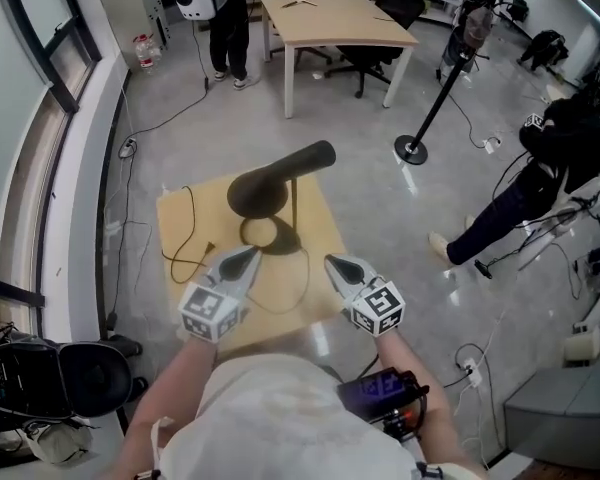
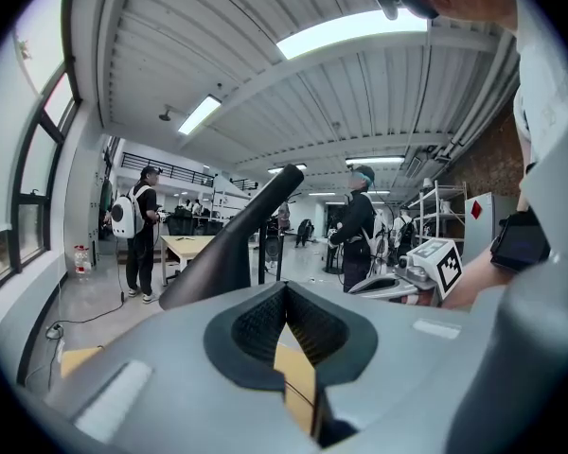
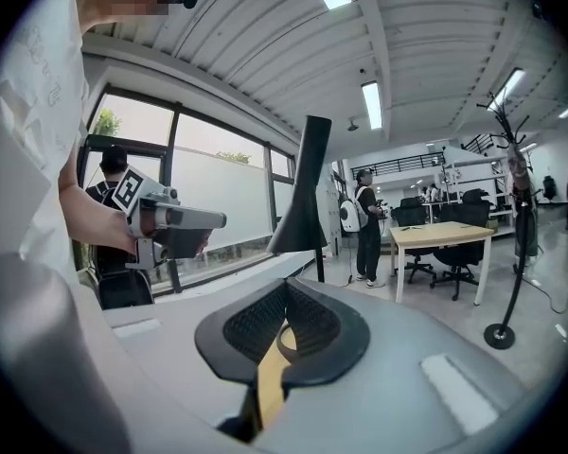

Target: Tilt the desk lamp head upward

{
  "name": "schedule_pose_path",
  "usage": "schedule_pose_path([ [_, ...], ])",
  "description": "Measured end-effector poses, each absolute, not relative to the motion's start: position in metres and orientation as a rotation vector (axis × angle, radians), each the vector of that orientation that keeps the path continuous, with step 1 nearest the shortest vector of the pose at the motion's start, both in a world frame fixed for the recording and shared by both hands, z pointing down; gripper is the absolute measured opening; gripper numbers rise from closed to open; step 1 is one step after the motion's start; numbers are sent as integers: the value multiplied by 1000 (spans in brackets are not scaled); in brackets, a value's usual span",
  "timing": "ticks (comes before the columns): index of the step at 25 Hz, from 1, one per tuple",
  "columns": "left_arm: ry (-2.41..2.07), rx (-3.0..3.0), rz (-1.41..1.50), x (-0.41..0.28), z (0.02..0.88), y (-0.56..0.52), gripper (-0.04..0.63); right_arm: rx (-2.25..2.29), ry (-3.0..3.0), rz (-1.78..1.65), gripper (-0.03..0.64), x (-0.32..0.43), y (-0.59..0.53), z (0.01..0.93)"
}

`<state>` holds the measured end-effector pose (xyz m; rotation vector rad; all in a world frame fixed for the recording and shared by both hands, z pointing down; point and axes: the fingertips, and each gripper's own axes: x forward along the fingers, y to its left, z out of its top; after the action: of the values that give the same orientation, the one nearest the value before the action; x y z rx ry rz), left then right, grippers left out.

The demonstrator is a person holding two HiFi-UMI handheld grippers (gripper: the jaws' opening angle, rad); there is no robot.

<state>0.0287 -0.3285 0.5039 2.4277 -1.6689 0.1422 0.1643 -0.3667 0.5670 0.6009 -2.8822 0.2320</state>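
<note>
While two grippers (image 1: 248, 256) (image 1: 334, 262) hover, one desk lamp (image 1: 280, 176)

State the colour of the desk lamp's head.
Black. The lamp head shows best in the head view.

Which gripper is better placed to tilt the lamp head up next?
Left, probably. The left gripper points at the wide end of the lamp head, which looms close ahead in the left gripper view. The right gripper is off to the side, with the head farther from its jaws. Both are shut and empty.
</note>
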Motion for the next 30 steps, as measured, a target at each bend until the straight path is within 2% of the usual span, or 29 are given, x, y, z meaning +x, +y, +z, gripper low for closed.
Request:
schedule_pose_path([
  [13,-1615,2446,130,7,513,-339,2,660,-2808,167,14,174,-379,559],
  [20,-1595,2441,113,-1,514,-350,2,685,-2865,117,14,181,-407,494],
  [30,-1599,2422,143,-25,525,-368,2,599,-2834,-254,49,159,-423,387],
])
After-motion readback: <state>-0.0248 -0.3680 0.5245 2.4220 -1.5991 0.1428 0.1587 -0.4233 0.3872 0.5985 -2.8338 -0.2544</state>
